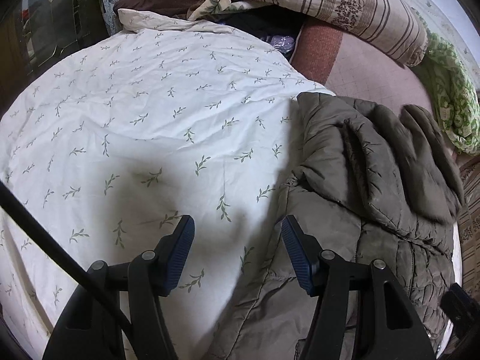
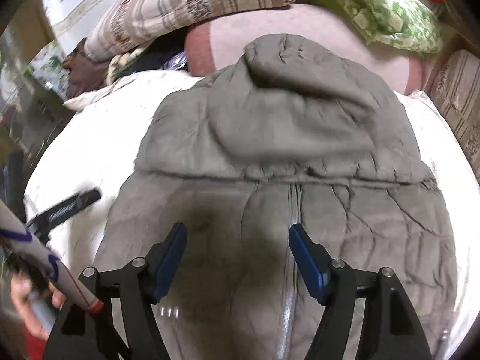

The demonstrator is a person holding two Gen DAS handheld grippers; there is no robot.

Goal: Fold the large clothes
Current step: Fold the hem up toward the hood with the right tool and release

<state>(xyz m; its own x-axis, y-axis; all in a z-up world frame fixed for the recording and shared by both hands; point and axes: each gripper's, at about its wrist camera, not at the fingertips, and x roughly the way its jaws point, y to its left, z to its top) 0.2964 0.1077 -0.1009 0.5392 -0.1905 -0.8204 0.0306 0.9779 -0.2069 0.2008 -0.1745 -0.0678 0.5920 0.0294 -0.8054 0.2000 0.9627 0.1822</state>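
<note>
Olive-grey quilted jacket [image 2: 270, 156] is spread on a white leaf-print sheet [image 1: 135, 114], hood toward the striped pillows [image 1: 345, 3]. Left gripper [image 1: 237, 249] is held spread and empty at the jacket's edge; right gripper [image 2: 237, 258] is parted, ungrasping, above the zipper [image 2: 295, 210].

My right view is blurred, so the jacket [image 2: 288, 162] shows no sharp quilting, and its lower part is cut off by the bottom edge. In my left view its hood [image 1: 420, 156] is smeared. My left gripper [image 2: 70, 205] is only a blurred shape at the side.
</note>
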